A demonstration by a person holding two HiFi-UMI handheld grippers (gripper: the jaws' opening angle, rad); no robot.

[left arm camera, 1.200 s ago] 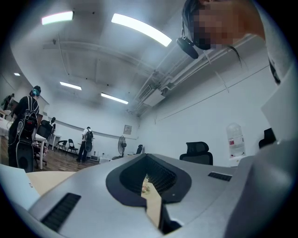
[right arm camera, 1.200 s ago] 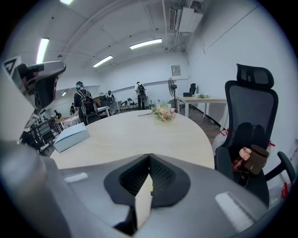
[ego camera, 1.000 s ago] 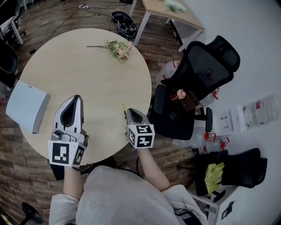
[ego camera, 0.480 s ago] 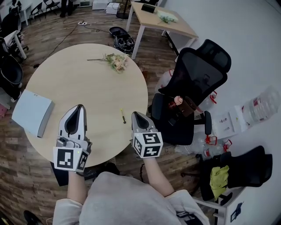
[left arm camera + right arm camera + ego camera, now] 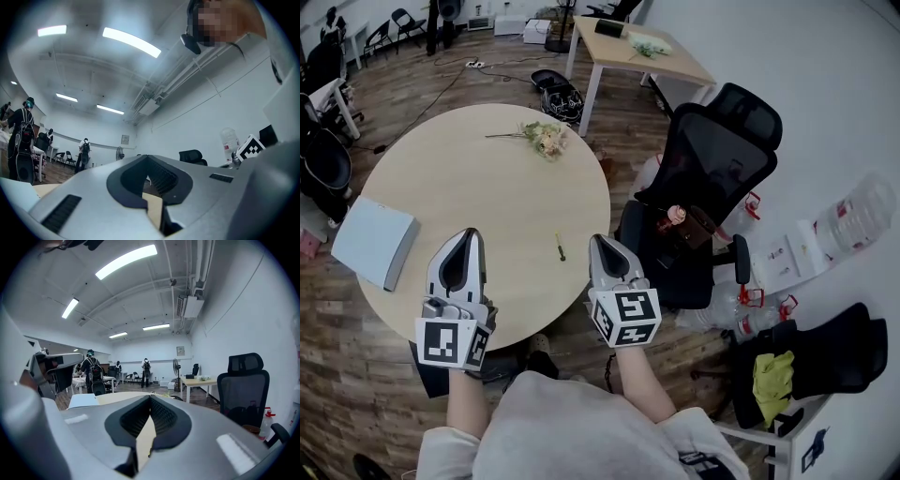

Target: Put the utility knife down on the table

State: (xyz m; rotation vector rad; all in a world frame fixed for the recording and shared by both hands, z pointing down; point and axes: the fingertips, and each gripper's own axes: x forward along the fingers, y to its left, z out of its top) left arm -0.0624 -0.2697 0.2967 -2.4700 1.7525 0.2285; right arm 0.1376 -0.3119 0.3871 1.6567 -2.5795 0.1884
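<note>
- One utility knife [image 5: 560, 246] is lying flat on the round table [image 5: 441, 178], near the edge closest to the person, with neither tool touching it.
- Just right of the knife, the right gripper [image 5: 599, 242] is hanging over the table's rim. A second ago its tip was right against the knife, and now it is sitting drawn back with a clear gap between them. Its jaws are pressing together at the tips, with nothing between them.
- Over the table's near left part, the left gripper [image 5: 469, 234] is hovering well apart from the knife, in much the same spot as a second ago. Its jaws are likewise meeting tip to tip and gripping nothing.
- A flower sprig [image 5: 546, 139] is lying on the far side of the table, and a flat grey box [image 5: 373, 240] is sitting at its left edge.
- A black office chair [image 5: 712, 169] is standing just beyond the table's right side.
</note>
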